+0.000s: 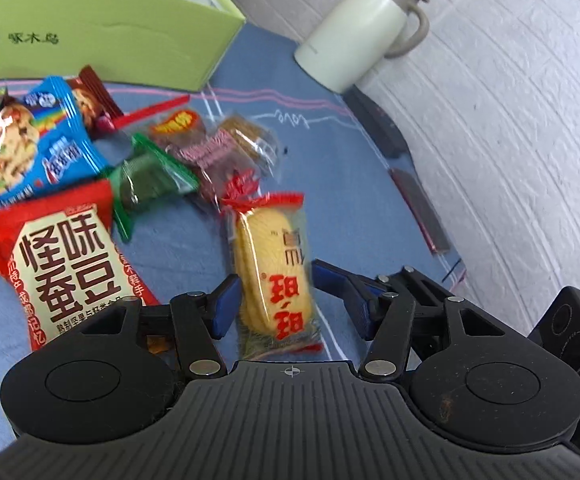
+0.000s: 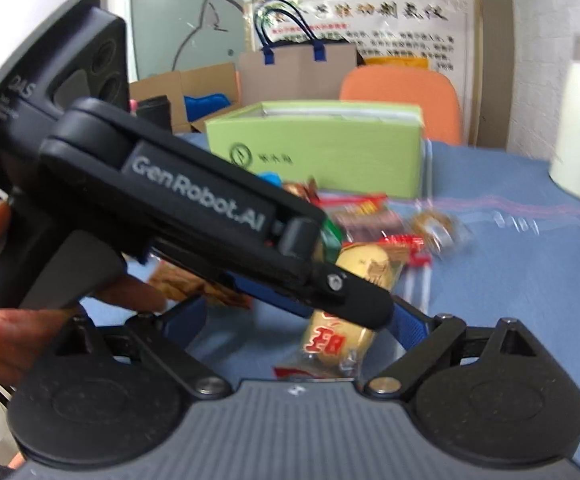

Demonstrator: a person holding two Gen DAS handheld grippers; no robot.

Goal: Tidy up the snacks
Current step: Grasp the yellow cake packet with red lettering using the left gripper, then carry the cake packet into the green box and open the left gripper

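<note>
Now, my left gripper (image 1: pixel 276 300): jaws straddle the rice cracker packet (image 1: pixel 272 268), not pressing.
Right gripper (image 2: pixel 293 320): jaws released, wide.
Surface (image 1: pixel 349 184): blue cloth.

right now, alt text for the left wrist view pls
The left gripper straddles a clear-wrapped yellow rice cracker packet on a blue tablecloth, jaws open. Mixed snack packets lie left, before a green cardboard box; a white jug stands behind.
</note>
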